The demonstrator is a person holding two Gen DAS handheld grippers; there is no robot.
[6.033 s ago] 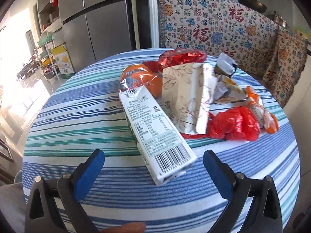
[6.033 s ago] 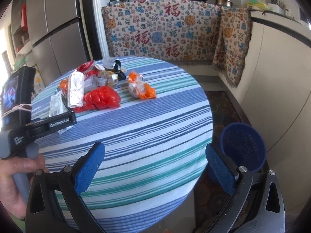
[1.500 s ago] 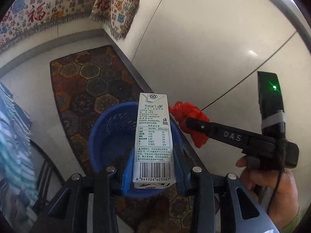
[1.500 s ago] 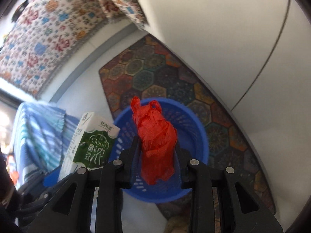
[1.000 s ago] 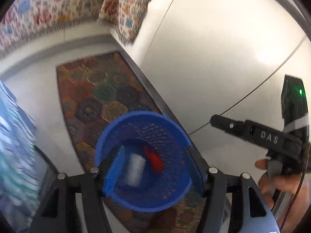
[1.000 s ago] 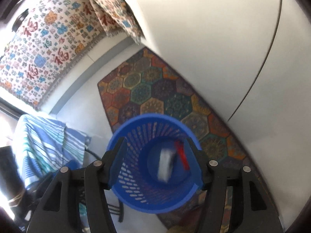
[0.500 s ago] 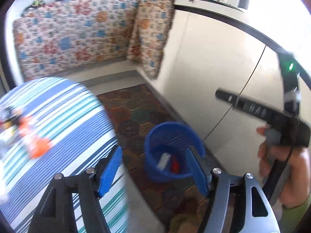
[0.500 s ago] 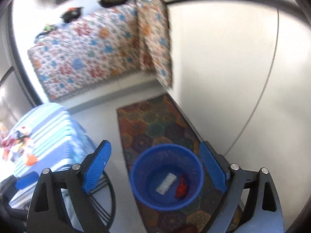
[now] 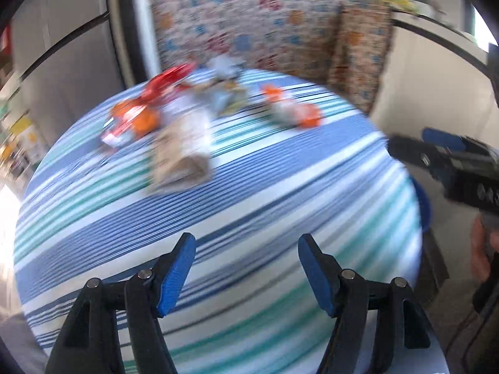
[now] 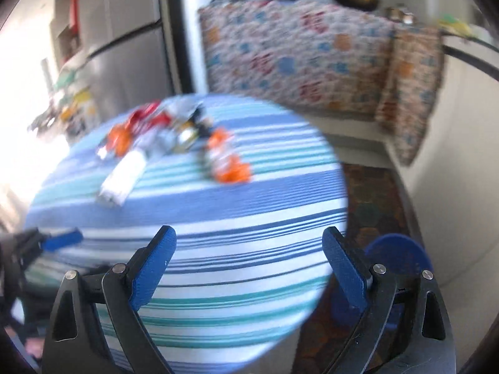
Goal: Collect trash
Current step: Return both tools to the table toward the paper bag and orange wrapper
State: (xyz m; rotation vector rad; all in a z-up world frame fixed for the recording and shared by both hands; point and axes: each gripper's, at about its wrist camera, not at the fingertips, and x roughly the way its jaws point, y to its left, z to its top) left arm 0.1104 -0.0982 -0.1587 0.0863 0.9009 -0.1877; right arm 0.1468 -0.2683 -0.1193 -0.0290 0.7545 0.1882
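Both grippers are swinging back from the blue mesh plastic basket [image 10: 396, 249] on the floor at right, where the carton and red bag now lie. The left gripper [image 9: 246, 268] and right gripper [image 10: 249, 268] are hanging open and empty. The remaining pile of crumpled wrappers [image 9: 187, 109] is waiting at the far side of the round striped-cloth table [image 9: 249, 202].

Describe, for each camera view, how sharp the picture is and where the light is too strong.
Left wrist view: the wrappers and striped table are smeared by motion, while the left gripper stays sharp; glare whitens the left edge. Right wrist view: equally smeared, right gripper crisp, strong glare upper left.
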